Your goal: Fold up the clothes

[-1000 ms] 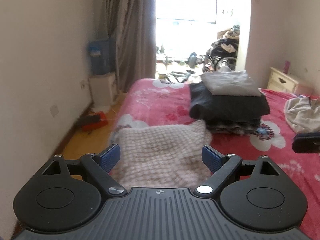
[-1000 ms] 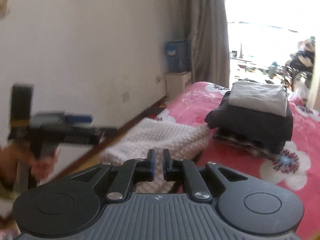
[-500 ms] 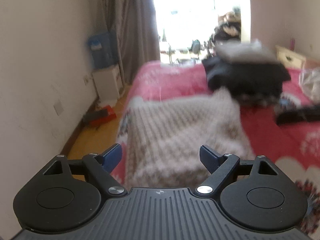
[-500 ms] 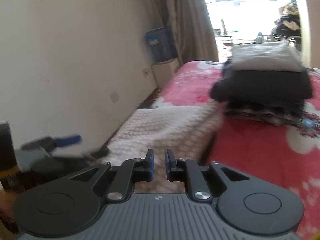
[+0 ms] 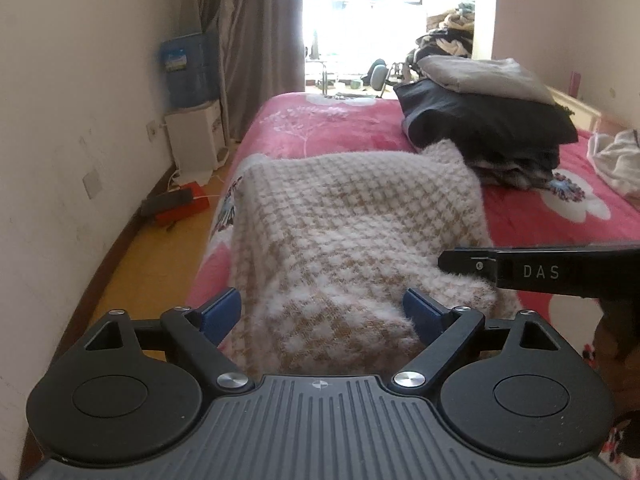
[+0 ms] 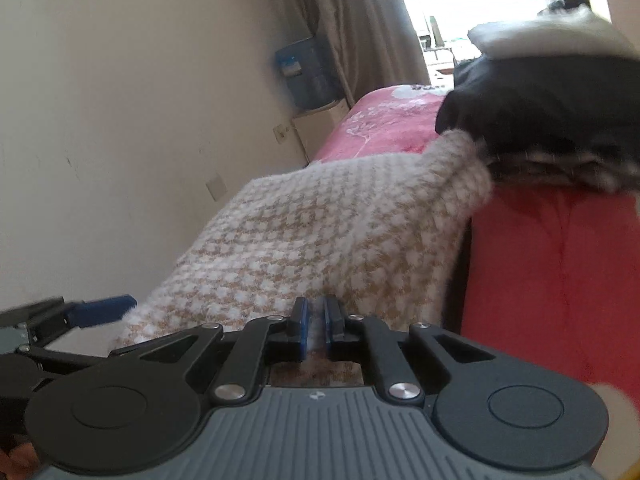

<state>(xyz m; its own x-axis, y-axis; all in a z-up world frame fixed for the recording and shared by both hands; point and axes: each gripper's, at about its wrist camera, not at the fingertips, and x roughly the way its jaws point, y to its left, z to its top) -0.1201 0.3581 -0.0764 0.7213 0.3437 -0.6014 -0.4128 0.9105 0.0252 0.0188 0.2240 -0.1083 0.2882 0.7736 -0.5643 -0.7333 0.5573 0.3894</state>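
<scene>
A fuzzy beige-and-white houndstooth sweater (image 5: 340, 220) lies folded on the red flowered bed (image 5: 320, 128), its far corner touching a stack of folded dark and grey clothes (image 5: 488, 120). My left gripper (image 5: 320, 308) straddles the sweater's near end, jaws wide and opening, pads beside the knit without squeezing it. My right gripper (image 6: 316, 320) hovers low over the sweater (image 6: 320, 220), jaws closing to a thin slit; whether fuzz is pinched I cannot tell. From the left wrist view the right gripper (image 5: 448, 260) reaches in over the sweater's right edge. One blue left fingertip (image 6: 100, 310) shows at the left.
A crumpled white garment (image 5: 616, 160) lies on the bed's far right. A wall runs along the left, with a water dispenser (image 5: 188, 80) and a red object on the wooden floor (image 5: 180, 208). The stack (image 6: 560, 100) stands just beyond the sweater.
Both grippers have come down close to the sweater. The right one has rolled, moved in over the sweater's right edge, and its jaws have narrowed. The left jaws stay wide.
</scene>
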